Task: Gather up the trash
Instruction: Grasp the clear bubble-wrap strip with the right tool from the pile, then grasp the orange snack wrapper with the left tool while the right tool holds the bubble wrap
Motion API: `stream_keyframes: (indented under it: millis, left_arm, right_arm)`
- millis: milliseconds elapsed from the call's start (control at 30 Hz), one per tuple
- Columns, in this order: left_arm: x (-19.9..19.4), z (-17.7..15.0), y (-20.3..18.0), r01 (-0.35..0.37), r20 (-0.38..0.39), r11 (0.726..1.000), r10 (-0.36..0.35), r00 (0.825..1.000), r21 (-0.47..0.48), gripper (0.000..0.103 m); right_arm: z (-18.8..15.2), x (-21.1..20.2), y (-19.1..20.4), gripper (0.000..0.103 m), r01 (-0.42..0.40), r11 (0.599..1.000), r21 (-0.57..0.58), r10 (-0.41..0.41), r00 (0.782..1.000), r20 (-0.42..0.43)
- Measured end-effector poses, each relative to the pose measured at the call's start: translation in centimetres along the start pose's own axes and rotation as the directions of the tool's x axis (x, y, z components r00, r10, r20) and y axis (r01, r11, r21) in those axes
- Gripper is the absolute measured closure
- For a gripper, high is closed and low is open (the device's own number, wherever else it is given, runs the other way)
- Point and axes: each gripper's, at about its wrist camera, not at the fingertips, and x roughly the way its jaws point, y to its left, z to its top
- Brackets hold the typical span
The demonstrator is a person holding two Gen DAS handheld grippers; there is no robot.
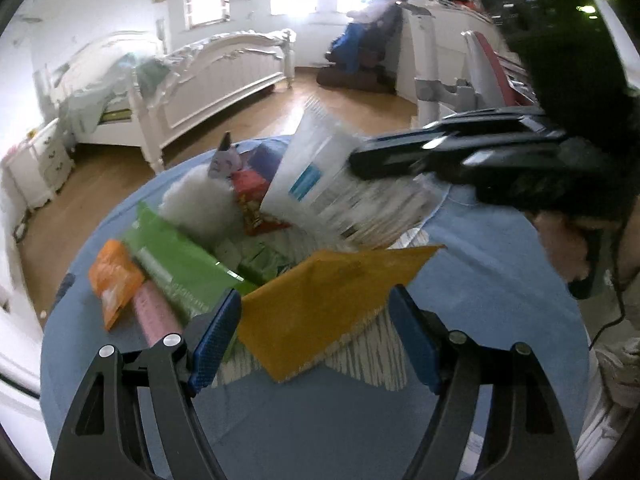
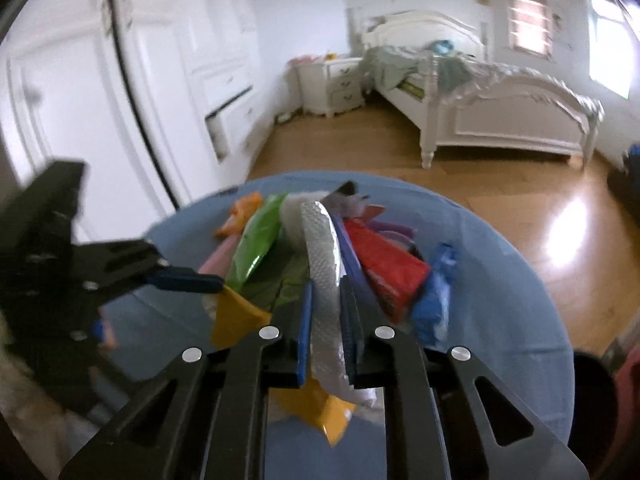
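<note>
Your right gripper (image 2: 326,344) has its two blue pads (image 2: 305,336) closed tight on a white, silvery-backed plastic pouch (image 2: 323,268), held edge-on and lifted above the round blue table (image 2: 520,312). From the left wrist view the same pouch (image 1: 320,184) hangs from the right gripper (image 1: 360,160) over the middle of the pile, blurred with motion.

Your left gripper (image 1: 316,336) is wide open and grips nothing; its blue pads (image 1: 216,340) sit on either side of a corner of a yellow padded envelope (image 1: 320,300), which lies on white striped paper (image 1: 368,360).

Beyond that lies the rest of the trash: a green packet (image 1: 180,256), an orange wrapper (image 1: 112,280), a pink roll (image 1: 154,312), a white fluffy wad (image 1: 200,200), a red snack packet (image 1: 252,200), and, seen from the right wrist, a blue wrapper (image 2: 434,300).

To do this step well, keep the pouch pinched firmly near its edge, since the film looks slippery, and lift it straight clear before you swing away. Close the left jaws squarely over the envelope's corner, not over the paper beneath.

The pouch shows a teal label block and lines of small print, too blurred to read; no brand is legible anywhere
</note>
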Motion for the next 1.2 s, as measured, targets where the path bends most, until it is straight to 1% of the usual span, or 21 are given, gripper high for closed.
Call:
stream_keyframes:
  millis: [100,200,300,367,433,467,500,533,567,600,633,767,833,900,967,1000,1033,1067,1133,1167,1200]
  left_arm:
    - [0.8,0.4,-0.9,0.038,-0.033,0.997,-0.036,0.999,0.074,0.027]
    - [1.8,0.5,-2.3,0.062,-0.096,0.985,-0.047,0.994,0.163,0.027]
    - [2.4,0.6,-2.9,0.086,-0.127,0.978,-0.063,0.99,0.19,0.028]
    - [2.6,0.7,-3.5,0.081,-0.131,0.974,-0.054,0.99,0.209,0.029]
    - [2.5,0.7,-4.1,0.064,-0.13,0.971,-0.035,0.991,0.229,0.052]
    - [2.5,0.7,-4.3,0.053,-0.127,0.971,-0.023,0.992,0.232,0.059]
    - [2.4,0.8,-4.3,0.045,-0.122,0.972,-0.017,0.992,0.229,0.071]
    - [2.2,0.9,-4.4,0.041,-0.109,0.976,-0.017,0.994,0.216,0.078]
    - [2.0,0.9,-4.3,0.03,-0.092,0.978,-0.011,0.996,0.207,0.081]
    - [1.7,1.0,-4.4,0.011,-0.075,0.98,0.004,0.997,0.2,0.089]
    - [1.6,1.1,-4.4,0.005,-0.068,0.982,0.008,0.998,0.191,0.101]
    - [0.5,2.2,-3.9,0.01,-0.006,0.992,-0.01,1.0,0.123,0.101]
    - [-0.4,2.8,-4.1,0.018,0.022,0.994,-0.021,1.0,0.105,0.101]
    - [-0.8,3.5,-4.4,0.027,0.029,0.994,-0.03,0.999,0.104,0.101]
    - [-1.0,3.6,-5.1,-0.013,0.018,0.991,0.011,1.0,0.132,0.098]
    - [-0.7,3.6,-5.0,-0.018,0.012,0.989,0.017,1.0,0.145,0.096]
    - [-0.2,3.8,-4.7,-0.017,-0.013,0.987,0.019,1.0,0.163,0.091]
    - [0.2,4.0,-4.5,-0.027,-0.024,0.985,0.031,0.999,0.173,0.081]
    - [1.2,4.3,-4.0,-0.052,-0.041,0.976,0.062,0.997,0.212,0.004]
    - [1.2,4.3,-3.9,-0.055,-0.016,0.97,0.061,0.998,0.236,0.006]
    - [1.3,4.3,-3.9,-0.032,-0.014,0.968,0.036,0.999,0.25,0.006]
  right_arm:
    - [-0.6,-3.1,-1.9,0.089,-0.042,0.996,0.081,0.038,0.998,0.051]
    - [-1.6,-5.8,-3.5,0.089,-0.081,0.985,0.151,0.068,0.994,0.09]
    - [-2.4,-7.3,-4.4,0.089,-0.082,0.978,0.192,0.061,0.992,0.111]
    - [-3.1,-8.0,-4.9,0.089,-0.081,0.973,0.218,0.054,0.991,0.124]
    - [-3.7,-8.5,-5.4,0.089,-0.077,0.969,0.236,0.047,0.991,0.127]
    - [-4.1,-8.6,-5.7,0.089,-0.072,0.967,0.245,0.042,0.991,0.125]
    - [-4.5,-8.5,-5.9,0.089,-0.069,0.964,0.256,0.038,0.991,0.125]
    - [-5.0,-8.7,-5.9,0.089,-0.07,0.962,0.266,0.037,0.991,0.126]
    - [-5.3,-8.8,-6.2,0.089,-0.071,0.958,0.276,0.037,0.991,0.127]
    - [-5.6,-8.9,-6.4,0.089,-0.072,0.955,0.286,0.035,0.991,0.132]
    - [-5.6,-8.6,-6.5,0.089,-0.073,0.953,0.293,0.033,0.99,0.137]
    - [-6.5,-9.7,-7.2,0.089,-0.072,0.944,0.322,0.017,0.985,0.17]
    - [-6.7,-10.5,-7.7,0.089,-0.06,0.938,0.34,-0.006,0.982,0.191]
    - [-7.3,-11.4,-8.7,0.089,-0.058,0.931,0.361,-0.019,0.978,0.206]
    - [-7.8,-11.8,-9.6,0.089,-0.069,0.921,0.384,-0.016,0.977,0.214]
    - [-8.0,-11.9,-10.0,0.089,-0.078,0.915,0.395,-0.008,0.977,0.212]
    - [-8.3,-11.9,-10.2,0.089,-0.083,0.912,0.401,-0.003,0.978,0.208]
    - [-8.6,-11.9,-10.4,0.089,-0.081,0.91,0.407,-0.004,0.979,0.203]
    - [-9.1,-11.9,-10.3,0.089,-0.081,0.909,0.408,0.0,0.981,0.194]
    - [-9.3,-11.8,-10.2,0.089,-0.086,0.909,0.408,0.006,0.981,0.192]
    - [-9.5,-11.7,-10.0,0.089,-0.088,0.91,0.406,0.011,0.982,0.188]
